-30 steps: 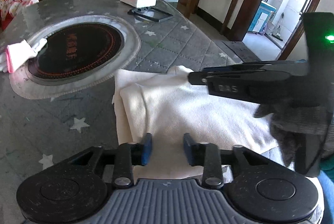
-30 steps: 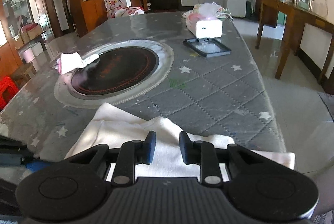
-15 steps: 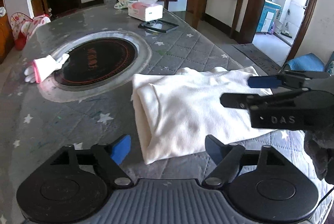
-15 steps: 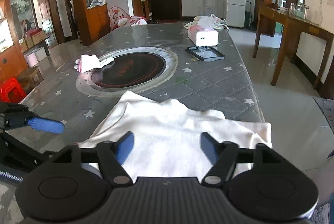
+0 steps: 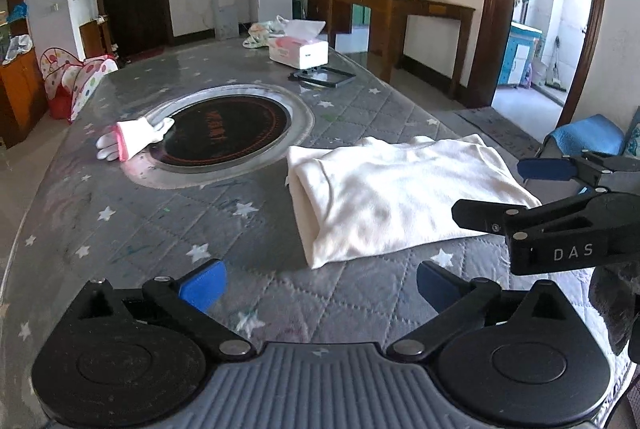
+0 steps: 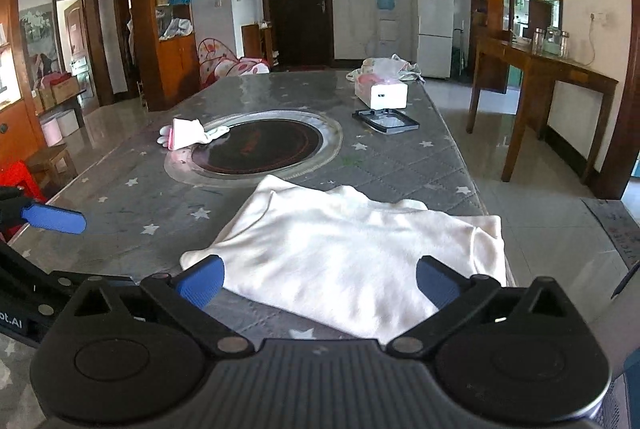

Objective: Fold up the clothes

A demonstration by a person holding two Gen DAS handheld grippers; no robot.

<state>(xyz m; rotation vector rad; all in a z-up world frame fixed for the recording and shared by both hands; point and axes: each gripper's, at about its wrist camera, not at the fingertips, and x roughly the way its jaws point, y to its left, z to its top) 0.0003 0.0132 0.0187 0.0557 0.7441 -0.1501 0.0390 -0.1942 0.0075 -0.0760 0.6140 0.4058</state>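
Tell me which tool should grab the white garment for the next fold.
Right, probably. The right tool, open, already has the white garment between its fingers; the left tool, also open, hangs beside its folded edge.

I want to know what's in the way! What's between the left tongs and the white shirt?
Nothing: only bare grey star-patterned tablecloth lies between the open left tongs and the folded white shirt, seen in the left wrist view.
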